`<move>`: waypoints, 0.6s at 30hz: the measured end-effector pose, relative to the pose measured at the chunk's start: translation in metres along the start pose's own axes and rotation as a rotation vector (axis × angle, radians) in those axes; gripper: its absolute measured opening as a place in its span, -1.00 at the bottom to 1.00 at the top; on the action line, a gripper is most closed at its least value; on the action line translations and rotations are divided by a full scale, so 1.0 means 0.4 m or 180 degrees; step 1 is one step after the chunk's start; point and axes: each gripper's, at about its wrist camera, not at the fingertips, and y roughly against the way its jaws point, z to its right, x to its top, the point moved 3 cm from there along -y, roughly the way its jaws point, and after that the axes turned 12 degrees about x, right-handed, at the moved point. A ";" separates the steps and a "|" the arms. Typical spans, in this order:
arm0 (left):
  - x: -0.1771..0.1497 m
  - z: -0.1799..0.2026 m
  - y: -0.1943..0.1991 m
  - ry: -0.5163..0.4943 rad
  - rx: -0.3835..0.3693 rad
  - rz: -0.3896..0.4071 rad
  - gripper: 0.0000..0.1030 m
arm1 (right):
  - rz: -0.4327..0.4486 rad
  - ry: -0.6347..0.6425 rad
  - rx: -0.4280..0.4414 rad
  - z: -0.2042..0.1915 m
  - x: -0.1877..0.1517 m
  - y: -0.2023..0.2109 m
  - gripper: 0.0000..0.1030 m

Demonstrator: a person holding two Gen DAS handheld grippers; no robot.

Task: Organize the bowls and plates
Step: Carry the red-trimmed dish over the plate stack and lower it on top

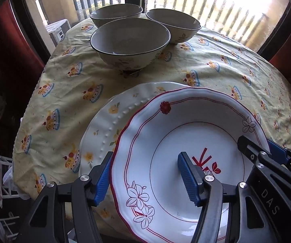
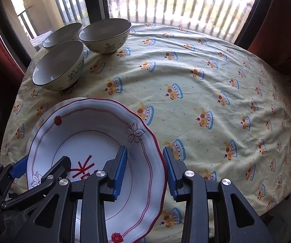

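I hold a red-rimmed scalloped plate [image 1: 175, 141] [image 2: 96, 133] between both grippers. My left gripper [image 1: 145, 162] is shut on its left rim, one blue pad outside and one inside the dish. My right gripper [image 2: 145, 151] is shut on the right rim in the same way. Each gripper also shows in the other's view: the right gripper [image 1: 256, 145], the left gripper [image 2: 42, 166]. The held plate hovers partly over a white plate with yellow flowers [image 1: 104, 121] lying on the table. Three cream bowls with dark rims [image 1: 129, 38] [image 1: 117, 13] [image 1: 171, 22] stand grouped at the far side.
The table wears a yellow cloth printed with cakes [image 2: 206, 81], bare of dishes on its right half. A window with railings [image 2: 175, 0] is behind the bowls, with red curtains [image 2: 277, 20] at the sides. The table's left edge [image 1: 21, 141] drops off to clutter below.
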 end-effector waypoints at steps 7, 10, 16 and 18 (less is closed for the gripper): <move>0.000 -0.008 -0.022 -0.0050 0.0020 -0.0002 0.22 | -0.0090 -0.0010 -0.0047 -0.015 0.002 -0.040 -0.22; 0.002 -0.008 -0.023 -0.0058 0.0026 0.0008 0.21 | -0.0079 -0.0024 -0.0051 -0.014 0.006 -0.042 -0.22; 0.004 -0.012 -0.025 -0.0045 -0.0021 -0.0012 0.22 | -0.0118 -0.0089 0.0043 -0.005 0.003 -0.038 -0.21; 0.004 -0.010 -0.023 -0.0068 0.0003 0.0002 0.23 | -0.0085 -0.0095 0.0061 -0.001 -0.005 -0.027 -0.24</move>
